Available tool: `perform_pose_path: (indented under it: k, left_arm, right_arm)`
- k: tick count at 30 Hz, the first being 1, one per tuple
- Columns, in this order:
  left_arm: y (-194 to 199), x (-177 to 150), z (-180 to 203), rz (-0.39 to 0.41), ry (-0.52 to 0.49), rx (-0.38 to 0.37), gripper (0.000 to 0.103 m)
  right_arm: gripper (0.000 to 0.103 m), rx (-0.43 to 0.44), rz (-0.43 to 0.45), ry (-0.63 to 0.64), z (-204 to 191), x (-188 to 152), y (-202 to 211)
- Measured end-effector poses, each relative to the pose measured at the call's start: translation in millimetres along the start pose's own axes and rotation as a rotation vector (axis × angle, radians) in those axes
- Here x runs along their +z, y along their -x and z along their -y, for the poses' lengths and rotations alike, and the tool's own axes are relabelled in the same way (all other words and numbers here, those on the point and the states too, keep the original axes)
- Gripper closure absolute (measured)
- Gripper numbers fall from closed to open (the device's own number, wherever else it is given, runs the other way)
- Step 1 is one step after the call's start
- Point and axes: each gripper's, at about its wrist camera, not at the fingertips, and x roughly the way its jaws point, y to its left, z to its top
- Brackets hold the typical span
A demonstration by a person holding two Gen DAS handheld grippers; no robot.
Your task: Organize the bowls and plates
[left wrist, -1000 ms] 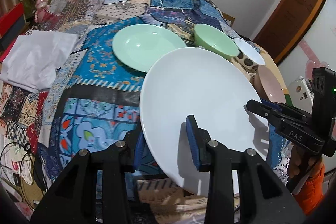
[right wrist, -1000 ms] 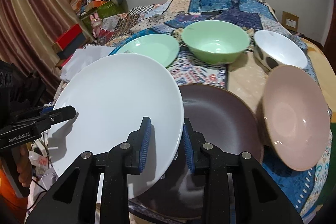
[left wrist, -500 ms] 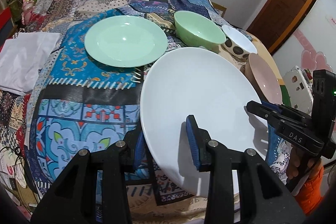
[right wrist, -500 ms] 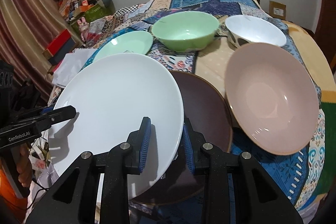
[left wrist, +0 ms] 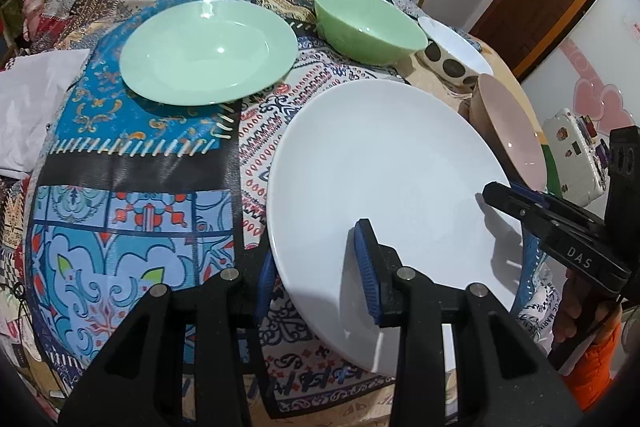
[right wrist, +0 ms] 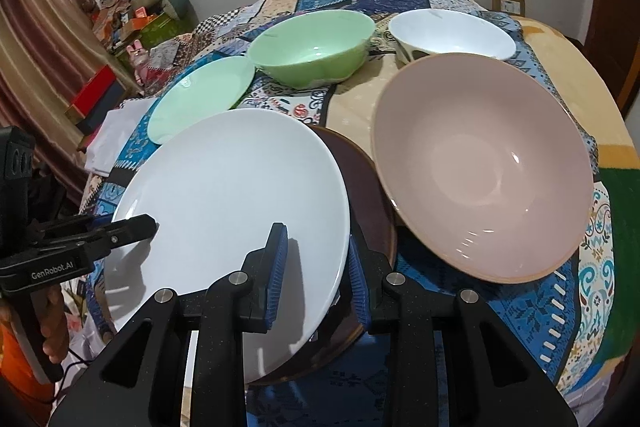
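**Above the brown plate: white plate carried by both rims**

Over the brown plate [right wrist: 372, 187], the white plate [left wrist: 384, 171] hangs tilted, pinched at opposite rims: the left gripper [left wrist: 316, 267] clamps one edge, the right gripper [right wrist: 316, 267] the other. Just beside the brown plate sits the pink bowl [right wrist: 480, 167]. If the two hands drift unevenly, the glossy rim could slip from the pads and the plate could knock that bowl.

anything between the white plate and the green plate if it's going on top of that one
Nothing visible. The white plate, gripped at its rim by both the left gripper and right gripper, has only bare patterned cloth between it and the green plate. The green bowl sits off to the side.
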Motion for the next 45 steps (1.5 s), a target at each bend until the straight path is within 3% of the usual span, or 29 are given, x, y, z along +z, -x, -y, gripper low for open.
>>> perform_pose_path:
  k: [31,37,40,45]
  left_arm:
    - [-25,10,1,-0.049,0.033,-0.039,0.063]
    - [-27,8,8,-0.042,-0.009,0.005,0.064]
    - [-27,8,7,-0.044,-0.009,0.005,0.064]
    - [-15,8,7,-0.010,-0.020,0.026,0.064]
  right_arm:
    - [0.076,-0.017,0.016,-0.022,12,-6,5]
    - [0.076,-0.055,0.018,-0.012,15,-9,7]
    - [0.076,-0.013,0.010,-0.041,22,-10,7]
    - [0.076,-0.026,0.023,-0.024,20,-9,14]
